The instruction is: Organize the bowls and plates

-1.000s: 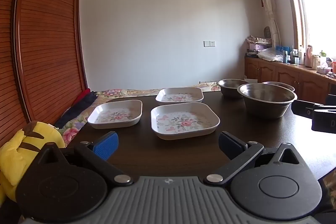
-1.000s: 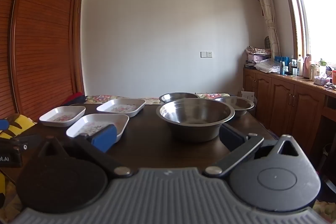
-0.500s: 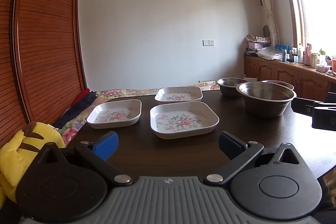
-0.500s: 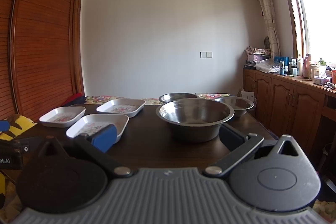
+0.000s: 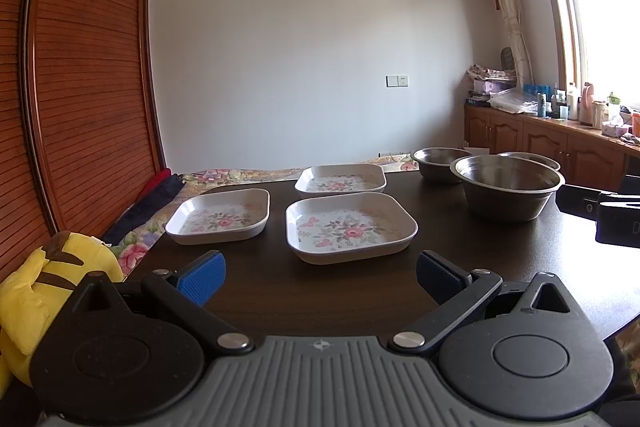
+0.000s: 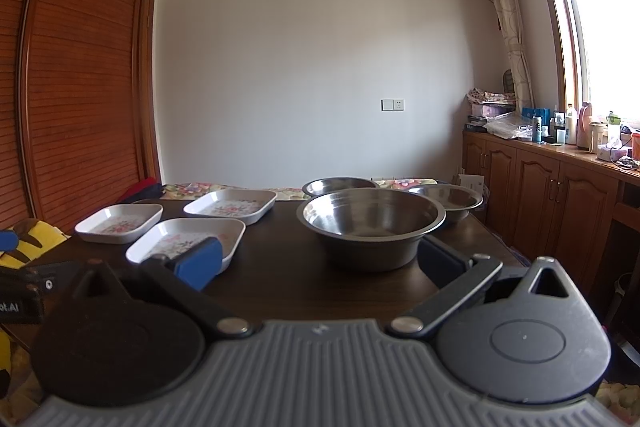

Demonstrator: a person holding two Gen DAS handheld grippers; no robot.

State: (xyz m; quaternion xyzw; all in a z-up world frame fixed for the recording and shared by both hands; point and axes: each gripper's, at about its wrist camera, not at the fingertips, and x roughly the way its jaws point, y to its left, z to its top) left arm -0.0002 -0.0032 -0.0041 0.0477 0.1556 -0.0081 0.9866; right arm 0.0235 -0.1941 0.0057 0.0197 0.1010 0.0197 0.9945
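**Both grippers wide, nothing held**

While I hold both grippers over the near edge of the dark table (image 5: 248,291), everything sits on it. Nearest the big steel bowl (image 6: 370,227), two smaller steel bowls (image 6: 340,185) stand just behind it. Left of that bowl lie three floral plates (image 5: 350,227), apart from each other. My left gripper (image 5: 320,273) and right gripper (image 6: 320,263) are spread wide, empty.

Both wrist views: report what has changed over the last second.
Almost nothing. The left gripper has eased back very slightly. The right gripper holds its place. Both stay open and empty. The three floral plates and three steel bowls sit unmoved on the table.
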